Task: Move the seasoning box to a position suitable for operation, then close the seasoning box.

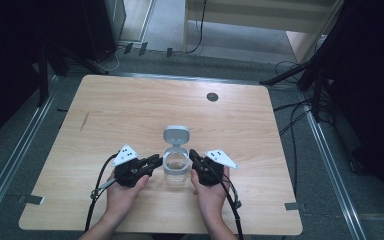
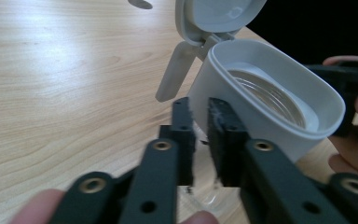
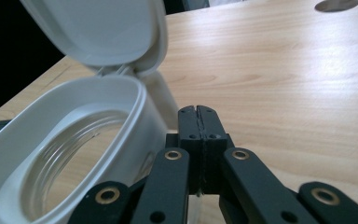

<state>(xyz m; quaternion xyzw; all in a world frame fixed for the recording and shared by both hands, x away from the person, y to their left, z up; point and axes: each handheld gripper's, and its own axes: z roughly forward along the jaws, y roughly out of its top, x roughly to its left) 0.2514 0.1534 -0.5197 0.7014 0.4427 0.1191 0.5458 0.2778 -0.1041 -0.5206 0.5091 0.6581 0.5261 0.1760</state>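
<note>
Both grippers flank an open-lidded clear jar [image 1: 175,165] holding nothing visible.

A light wooden table [image 1: 130,115] with rounded corners fills the middle of the frame, a round cable hole [image 1: 212,97] near its far edge. Grey floor [image 1: 40,150] surrounds it. Black curtains [image 1: 10,50] darken the upper left and right. Pale wooden furniture [image 1: 260,15] stands at upper centre.

Light wooden table [image 1: 130,110], round grommet hole [image 1: 212,97] near far edge; grey floor [image 1: 230,30].
</note>
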